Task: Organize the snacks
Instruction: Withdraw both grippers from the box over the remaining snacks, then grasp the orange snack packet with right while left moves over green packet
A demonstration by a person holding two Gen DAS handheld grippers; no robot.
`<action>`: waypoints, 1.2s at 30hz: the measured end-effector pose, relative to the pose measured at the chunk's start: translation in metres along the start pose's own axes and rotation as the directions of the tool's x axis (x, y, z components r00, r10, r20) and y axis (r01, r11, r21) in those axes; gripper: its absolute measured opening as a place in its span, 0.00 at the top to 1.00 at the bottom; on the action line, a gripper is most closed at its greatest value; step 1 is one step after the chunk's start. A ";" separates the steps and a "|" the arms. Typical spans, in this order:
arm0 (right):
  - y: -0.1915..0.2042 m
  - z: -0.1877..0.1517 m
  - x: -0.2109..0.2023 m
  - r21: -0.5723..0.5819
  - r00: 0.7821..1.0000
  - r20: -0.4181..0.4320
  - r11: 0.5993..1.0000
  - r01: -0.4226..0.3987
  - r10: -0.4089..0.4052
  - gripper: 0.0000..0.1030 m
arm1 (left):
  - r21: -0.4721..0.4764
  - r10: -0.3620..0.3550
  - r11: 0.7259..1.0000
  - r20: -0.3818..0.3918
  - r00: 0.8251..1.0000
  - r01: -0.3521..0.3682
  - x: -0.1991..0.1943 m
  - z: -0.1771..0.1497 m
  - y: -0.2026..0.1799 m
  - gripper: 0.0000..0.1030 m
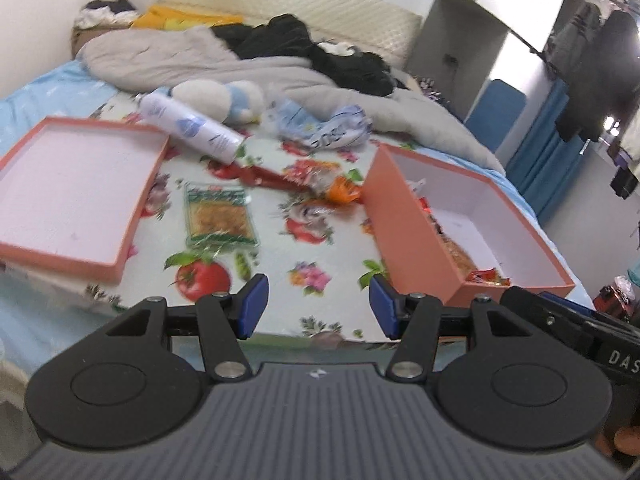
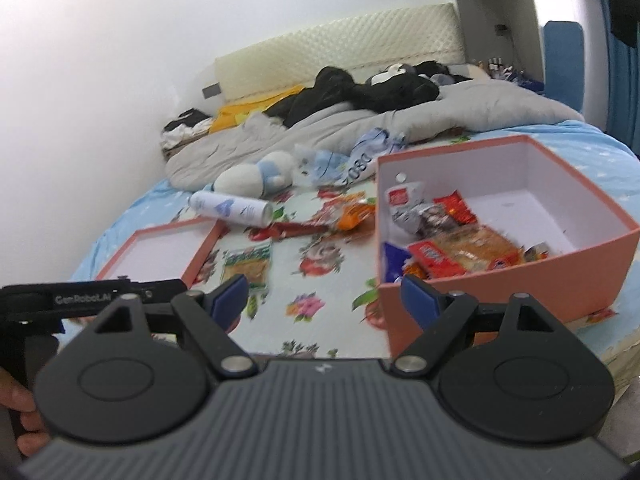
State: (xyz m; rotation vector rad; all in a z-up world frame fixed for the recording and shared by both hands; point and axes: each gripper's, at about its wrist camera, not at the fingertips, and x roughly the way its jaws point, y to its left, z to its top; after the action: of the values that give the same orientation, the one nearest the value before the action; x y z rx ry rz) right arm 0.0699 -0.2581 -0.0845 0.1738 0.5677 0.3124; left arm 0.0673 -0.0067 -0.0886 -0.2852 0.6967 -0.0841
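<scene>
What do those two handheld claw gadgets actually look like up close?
Both match: a ribbed grey body with two round black discs, black linkage arms with silver pivot pins, and blue pads on the fingertips. The left claw and right claw look alike; lettering on the left one's side reads "GenRobot.AI".

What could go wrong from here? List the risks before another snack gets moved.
1. The green-edged snack packet lies flat and crinkly on the soft floral sheet; open jaws may pinch fabric or slip off it.
2. The orange wrappers lie against the pink box's wall, so reaching in could shove the box.
3. The white spray can lies on its side and could roll.
</scene>
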 end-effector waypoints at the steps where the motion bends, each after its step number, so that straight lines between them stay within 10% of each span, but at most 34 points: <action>1: 0.003 -0.002 0.002 -0.007 1.000 -0.004 1.000 -0.004 0.004 0.18 | -0.006 0.005 1.000 -0.003 1.000 -0.005 0.003 0.002 0.003 0.40; 36: 0.026 0.048 0.241 -0.088 0.994 -0.083 0.994 0.058 -0.066 0.49 | -0.135 0.150 0.976 -0.165 0.975 -0.173 0.220 0.067 0.093 0.28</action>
State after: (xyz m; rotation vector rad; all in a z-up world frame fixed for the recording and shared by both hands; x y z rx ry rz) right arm 0.2827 -0.1560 -0.1586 0.0605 0.6423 0.2841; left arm 0.2769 0.0606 -0.2032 -0.3664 0.8790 0.1031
